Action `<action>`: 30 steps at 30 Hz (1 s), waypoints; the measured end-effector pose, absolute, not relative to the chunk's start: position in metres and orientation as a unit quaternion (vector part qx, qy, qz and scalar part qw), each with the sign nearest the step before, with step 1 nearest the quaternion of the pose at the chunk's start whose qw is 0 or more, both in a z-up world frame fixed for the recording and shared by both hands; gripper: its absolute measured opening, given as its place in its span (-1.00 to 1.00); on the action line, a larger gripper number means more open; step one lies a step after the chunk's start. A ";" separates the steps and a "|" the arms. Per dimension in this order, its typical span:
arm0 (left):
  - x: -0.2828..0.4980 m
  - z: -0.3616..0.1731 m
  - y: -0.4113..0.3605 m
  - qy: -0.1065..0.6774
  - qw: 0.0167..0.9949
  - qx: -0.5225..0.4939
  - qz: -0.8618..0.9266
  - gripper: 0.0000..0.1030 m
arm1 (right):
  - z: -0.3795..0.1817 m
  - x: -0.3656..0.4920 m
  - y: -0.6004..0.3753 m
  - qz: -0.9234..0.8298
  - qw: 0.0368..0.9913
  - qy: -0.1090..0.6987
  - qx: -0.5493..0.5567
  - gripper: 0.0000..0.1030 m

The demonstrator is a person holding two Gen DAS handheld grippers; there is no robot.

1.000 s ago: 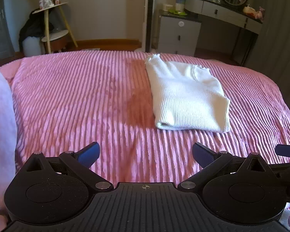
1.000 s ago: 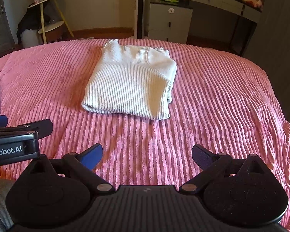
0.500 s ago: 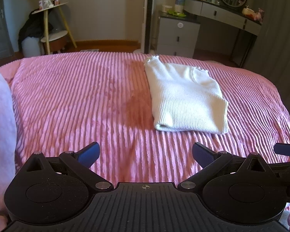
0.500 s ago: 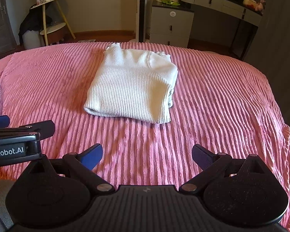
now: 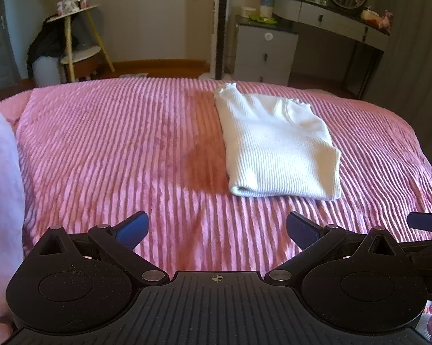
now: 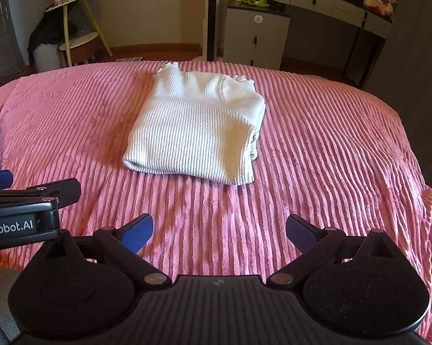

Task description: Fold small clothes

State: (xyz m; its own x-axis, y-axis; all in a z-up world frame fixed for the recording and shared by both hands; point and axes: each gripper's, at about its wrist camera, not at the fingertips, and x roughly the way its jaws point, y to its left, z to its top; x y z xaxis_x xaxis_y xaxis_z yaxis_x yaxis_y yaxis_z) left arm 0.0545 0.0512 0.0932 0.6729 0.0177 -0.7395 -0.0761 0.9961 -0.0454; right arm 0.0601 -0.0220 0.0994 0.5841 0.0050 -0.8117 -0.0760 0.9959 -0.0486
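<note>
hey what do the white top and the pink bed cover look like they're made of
The white top looks like a fine rib-knit, probably cotton or a blend: narrow vertical ribs, matte, frilled edging at the far end. The pink bed cover looks like plush corded fleece or chenille: wide raised ridges with a soft sheen.

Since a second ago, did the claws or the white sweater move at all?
Barely. Both claws, left and right, drew back a little, so the folded white sweater sits slightly farther off. Nothing was grabbed or let go. The sweater stayed folded on the pink bedspread, and both claws stayed open and empty.
</note>
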 end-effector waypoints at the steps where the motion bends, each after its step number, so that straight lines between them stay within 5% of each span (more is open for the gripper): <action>1: 0.055 0.093 0.052 0.403 0.914 -0.037 0.026 1.00 | 0.099 0.060 -0.022 0.022 0.889 0.456 -0.038 0.92; 30: 0.056 0.093 0.055 0.404 0.913 -0.041 0.027 1.00 | 0.096 0.063 -0.024 0.018 0.888 0.457 -0.036 0.92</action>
State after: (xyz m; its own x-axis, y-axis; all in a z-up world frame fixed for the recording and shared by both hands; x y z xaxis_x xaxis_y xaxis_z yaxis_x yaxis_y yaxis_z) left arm 0.0564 0.0554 0.0926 0.6721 0.0158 -0.7403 -0.0824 0.9952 -0.0536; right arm 0.0625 -0.0244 0.0958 0.5812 -0.0008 -0.8138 -0.0648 0.9968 -0.0472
